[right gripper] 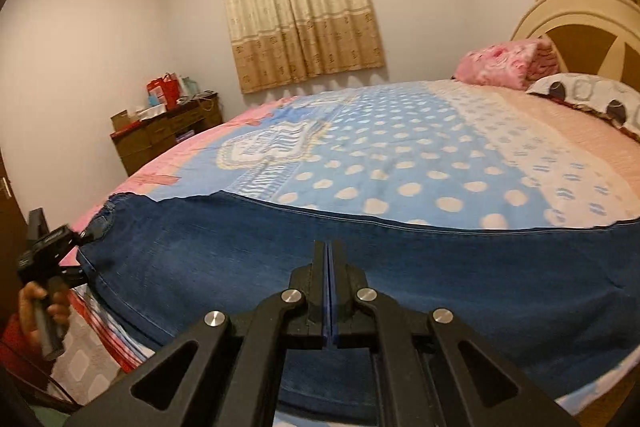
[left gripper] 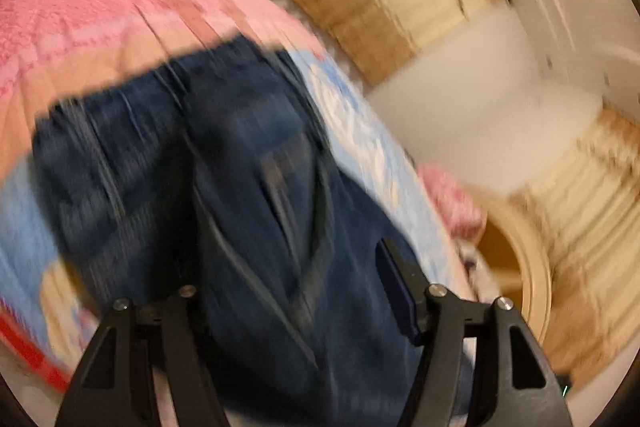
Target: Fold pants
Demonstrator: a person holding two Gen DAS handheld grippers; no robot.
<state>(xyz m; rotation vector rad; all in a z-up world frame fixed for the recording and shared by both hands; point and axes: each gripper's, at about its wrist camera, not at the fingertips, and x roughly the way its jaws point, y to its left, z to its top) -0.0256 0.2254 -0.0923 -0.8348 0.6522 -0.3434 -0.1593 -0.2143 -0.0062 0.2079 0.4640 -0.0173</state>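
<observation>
The jeans [right gripper: 360, 267] lay spread across the near edge of the bed [right gripper: 400, 155]. The right gripper [right gripper: 329, 291] had its fingers pressed together above the jeans. The left gripper [left gripper: 304, 307] was blurred, fingers apart, its left finger hidden by denim.

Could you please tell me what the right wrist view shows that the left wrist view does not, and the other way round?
Only the right wrist view shows the left gripper from outside, at the jeans' far left end with the person's hand on its handle, the right gripper with its fingers closed together above the denim, a dotted pillow and a dresser. Only the left wrist view, which is motion-blurred, shows the left gripper's fingers spread wide over the jeans. Both share the jeans, the patterned bedspread, the curtain and the headboard.
</observation>
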